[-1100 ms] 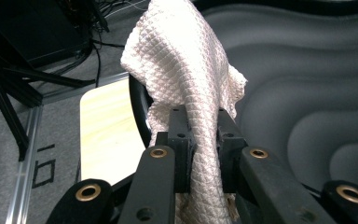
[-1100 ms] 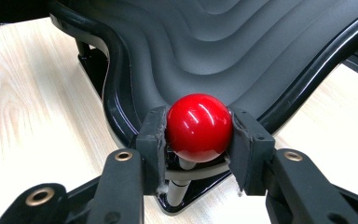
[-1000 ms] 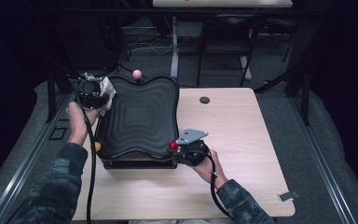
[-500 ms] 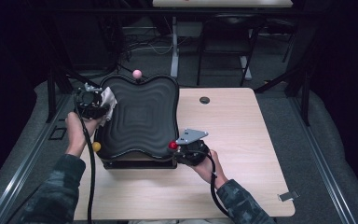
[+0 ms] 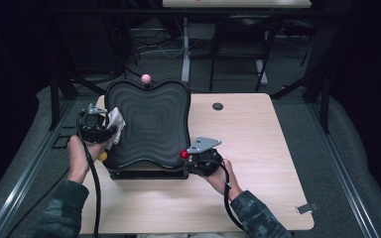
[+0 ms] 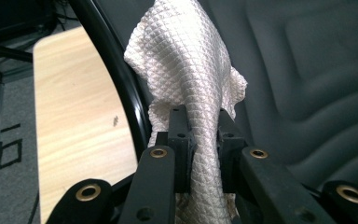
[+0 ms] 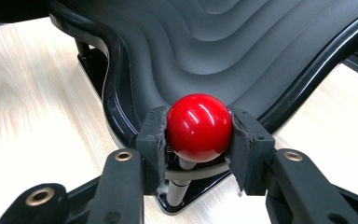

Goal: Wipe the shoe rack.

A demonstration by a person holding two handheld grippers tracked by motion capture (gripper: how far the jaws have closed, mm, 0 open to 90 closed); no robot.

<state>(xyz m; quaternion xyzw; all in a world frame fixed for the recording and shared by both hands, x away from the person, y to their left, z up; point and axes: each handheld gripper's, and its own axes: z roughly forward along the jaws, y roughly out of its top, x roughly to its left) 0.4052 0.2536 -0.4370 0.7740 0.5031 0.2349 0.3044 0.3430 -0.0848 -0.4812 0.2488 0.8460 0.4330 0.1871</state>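
While right gripper (image 7: pixel 200 133) fingers clamp the red knob (image 7: pixel 199 127) at the tray's (image 5: pixel 149 124) 5 o'clock corner, left gripper (image 6: pixel 200 140) pinches the cloth (image 6: pixel 191 79) at its 9 o'clock edge; wiping looks barely begun.

No lettering, brand, number or sign can be read in any view: the white cloth (image 6: pixel 193 88), the red ball (image 7: pixel 199 127), the dark ridged tray (image 5: pixel 151 124) and the wooden counter (image 5: pixel 258 144) all carry plain, unmarked surfaces from edge to edge of each frame.
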